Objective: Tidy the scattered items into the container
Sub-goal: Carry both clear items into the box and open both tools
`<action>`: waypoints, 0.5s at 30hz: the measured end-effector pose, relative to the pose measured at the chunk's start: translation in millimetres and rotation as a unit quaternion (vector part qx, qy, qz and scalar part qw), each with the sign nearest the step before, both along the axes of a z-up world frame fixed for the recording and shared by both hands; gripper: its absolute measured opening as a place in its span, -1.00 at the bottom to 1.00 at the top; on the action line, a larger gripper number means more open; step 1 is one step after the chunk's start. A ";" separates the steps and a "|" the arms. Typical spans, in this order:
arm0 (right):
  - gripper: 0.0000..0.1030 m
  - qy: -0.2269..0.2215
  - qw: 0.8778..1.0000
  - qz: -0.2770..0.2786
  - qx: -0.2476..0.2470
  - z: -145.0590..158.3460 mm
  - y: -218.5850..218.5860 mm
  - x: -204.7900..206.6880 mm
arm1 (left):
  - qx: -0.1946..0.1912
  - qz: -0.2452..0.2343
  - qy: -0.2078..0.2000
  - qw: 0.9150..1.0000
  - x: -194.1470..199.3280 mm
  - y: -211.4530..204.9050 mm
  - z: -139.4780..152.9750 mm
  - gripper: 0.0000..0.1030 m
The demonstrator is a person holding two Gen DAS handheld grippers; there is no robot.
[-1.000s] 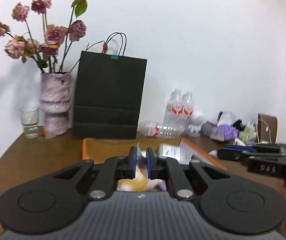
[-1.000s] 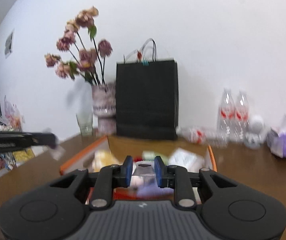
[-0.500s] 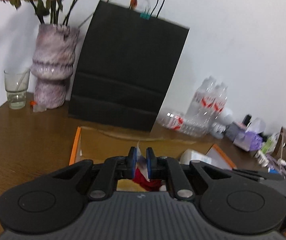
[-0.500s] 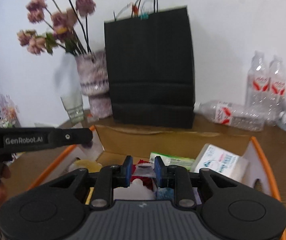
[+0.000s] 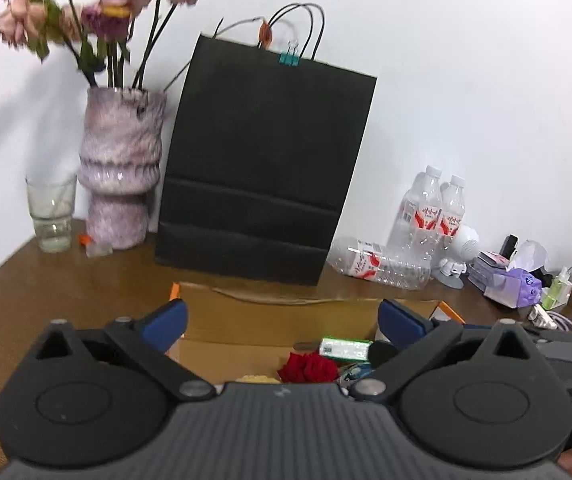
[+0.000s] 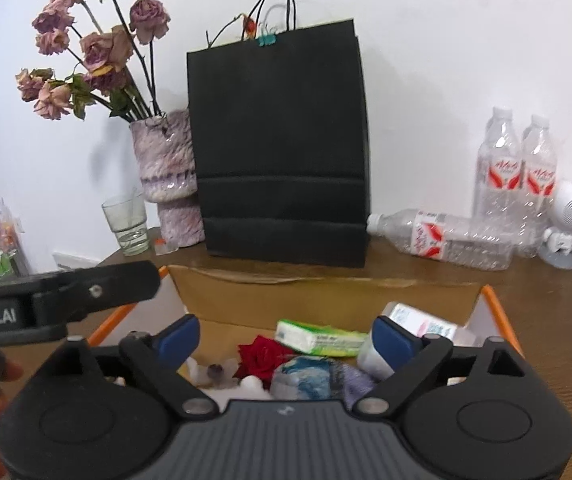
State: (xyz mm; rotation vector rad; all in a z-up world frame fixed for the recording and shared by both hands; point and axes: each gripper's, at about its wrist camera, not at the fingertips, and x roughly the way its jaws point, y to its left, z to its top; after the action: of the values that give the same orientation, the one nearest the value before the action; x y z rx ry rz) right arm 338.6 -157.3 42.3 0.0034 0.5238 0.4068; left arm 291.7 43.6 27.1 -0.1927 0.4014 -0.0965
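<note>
Both grippers over the orange-edged cardboard box [image 6: 494, 300] on the brown wooden table [image 5: 66, 292]. Left gripper [image 5: 282, 322]: jaws opening, wide apart, nothing between the blue pads. Right gripper [image 6: 286, 336]: same, jaws opening, pads clear of everything. Inside the box: red fabric rose [image 6: 260, 356], green-and-white carton [image 6: 318, 338], white printed packet [image 6: 422, 320], blue-white bundle [image 6: 310, 376], small white bits. Black paper bag [image 6: 282, 152] stands just behind the box, clear plastic bottle [image 6: 442, 238] lying to its right.
</note>
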 end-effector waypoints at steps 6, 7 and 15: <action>1.00 -0.010 1.000 -0.012 -0.009 6.8 -4.6 -5.1 | 0.027 0.007 -0.006 1.000 -5.1 -9.4 4.8 1.00; 1.00 -0.011 1.000 -0.013 -0.011 7.1 -5.1 -5.8 | 0.027 0.007 -0.003 1.000 -5.3 -9.5 4.9 1.00; 1.00 -0.019 0.999 -0.037 -0.012 7.1 -27.0 -27.8 | 0.004 0.016 0.007 1.000 -18.6 -3.1 10.7 1.00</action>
State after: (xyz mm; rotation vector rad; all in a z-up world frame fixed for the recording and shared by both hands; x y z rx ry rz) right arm 310.8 -184.4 49.4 -0.0080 0.4904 0.3280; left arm 273.1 40.5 37.7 -0.1918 0.4124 -0.0613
